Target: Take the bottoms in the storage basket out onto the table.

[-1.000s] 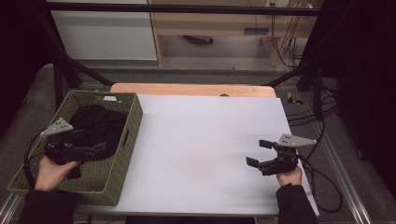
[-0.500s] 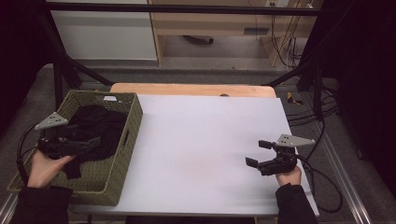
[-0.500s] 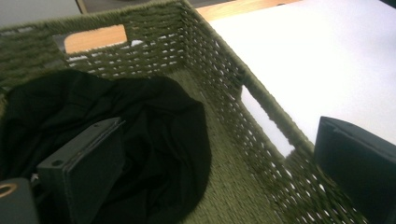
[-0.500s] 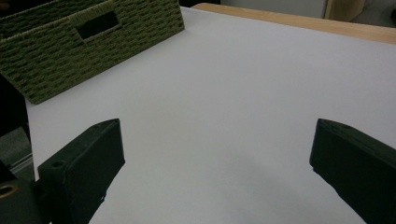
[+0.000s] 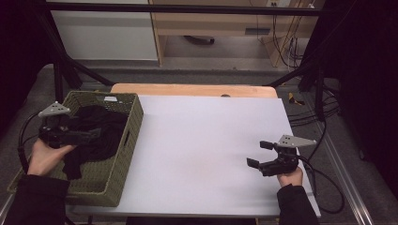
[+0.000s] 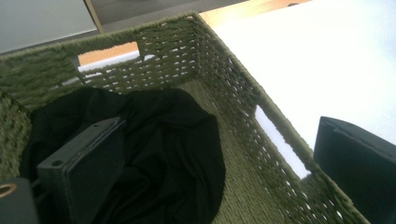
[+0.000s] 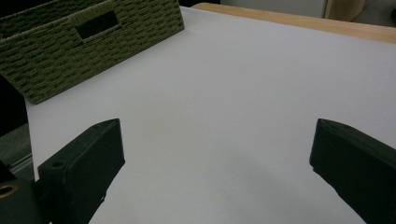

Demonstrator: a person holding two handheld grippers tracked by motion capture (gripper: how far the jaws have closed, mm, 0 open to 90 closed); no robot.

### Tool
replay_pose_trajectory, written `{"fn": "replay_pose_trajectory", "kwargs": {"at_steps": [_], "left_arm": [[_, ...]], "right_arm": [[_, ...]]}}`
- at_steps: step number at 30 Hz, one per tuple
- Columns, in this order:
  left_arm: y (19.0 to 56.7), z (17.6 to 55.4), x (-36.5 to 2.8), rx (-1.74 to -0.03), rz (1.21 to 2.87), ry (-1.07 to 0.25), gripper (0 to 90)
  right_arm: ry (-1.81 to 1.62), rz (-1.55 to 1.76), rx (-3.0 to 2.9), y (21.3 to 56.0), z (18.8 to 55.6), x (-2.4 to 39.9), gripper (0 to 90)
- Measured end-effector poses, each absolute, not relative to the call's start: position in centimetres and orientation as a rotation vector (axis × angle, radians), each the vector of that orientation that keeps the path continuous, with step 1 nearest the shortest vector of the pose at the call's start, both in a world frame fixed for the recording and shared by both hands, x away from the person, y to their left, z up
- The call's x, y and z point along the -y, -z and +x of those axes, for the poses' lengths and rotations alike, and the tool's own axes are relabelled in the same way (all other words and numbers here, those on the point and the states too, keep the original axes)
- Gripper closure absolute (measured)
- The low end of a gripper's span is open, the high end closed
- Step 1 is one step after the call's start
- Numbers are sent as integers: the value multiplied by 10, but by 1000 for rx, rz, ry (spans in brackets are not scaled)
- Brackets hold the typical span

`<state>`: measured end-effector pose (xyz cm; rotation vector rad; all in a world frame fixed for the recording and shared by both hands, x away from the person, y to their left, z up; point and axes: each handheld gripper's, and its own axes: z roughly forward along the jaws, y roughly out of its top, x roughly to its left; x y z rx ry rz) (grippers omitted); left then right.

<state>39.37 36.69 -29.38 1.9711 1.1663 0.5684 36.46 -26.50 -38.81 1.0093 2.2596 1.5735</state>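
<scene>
Left claw [image 5: 91, 136] jaws apart, low inside woven olive-green basket [image 5: 133, 123], crumpled black cloth [image 6: 159, 140] beneath and between jaws, not yet gripped. Right claw [image 5: 257, 153] jaws apart, idle over bare white surface [image 5: 202, 140]. Grasp, lift-out remain.

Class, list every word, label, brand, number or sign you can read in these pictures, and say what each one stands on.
No text can be read in any view.
Small white tag on the far rim of the green woven basket, at: too small and blurred to read.
Black cloth in the basket: no print visible.
Left tool and right tool: no markings legible.
White table: bare of writing.
</scene>
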Motion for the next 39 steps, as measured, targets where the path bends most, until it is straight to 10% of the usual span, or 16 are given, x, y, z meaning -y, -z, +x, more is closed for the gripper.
{"fn": "replay_pose_trajectory", "kwargs": {"at_steps": [39], "left_arm": [[356,454,-386,-1368,2005,-591,29]], "right_arm": [[-1568,1013,-2261,388,365,265,37]]}}
